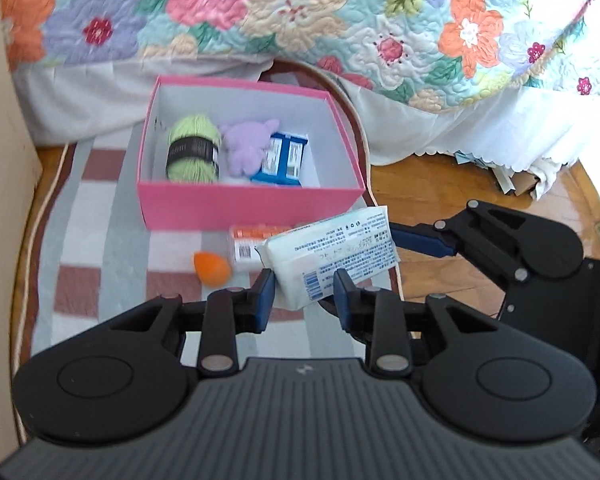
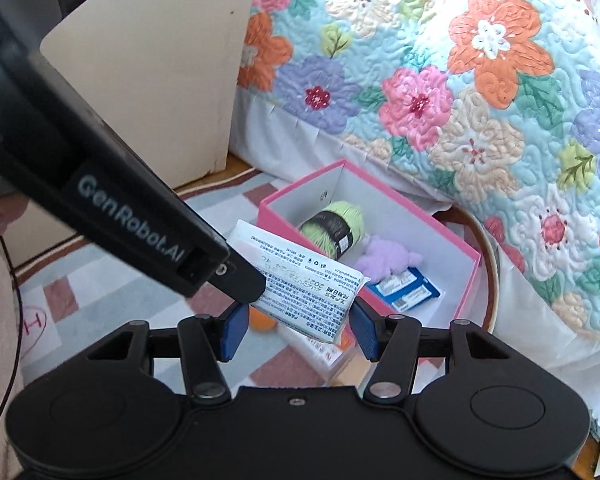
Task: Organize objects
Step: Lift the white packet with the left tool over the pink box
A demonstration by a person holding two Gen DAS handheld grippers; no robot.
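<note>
Both tools grip one white packet [image 1: 332, 256]: the left tool [image 1: 303, 300] is nearly closed on one end, the right tool [image 2: 298, 332] half-open across the other, above the rug [image 1: 100, 240] before the pink box [image 1: 244, 204].

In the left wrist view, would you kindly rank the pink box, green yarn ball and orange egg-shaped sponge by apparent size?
1. pink box
2. green yarn ball
3. orange egg-shaped sponge, smallest though nearest the camera.
</note>
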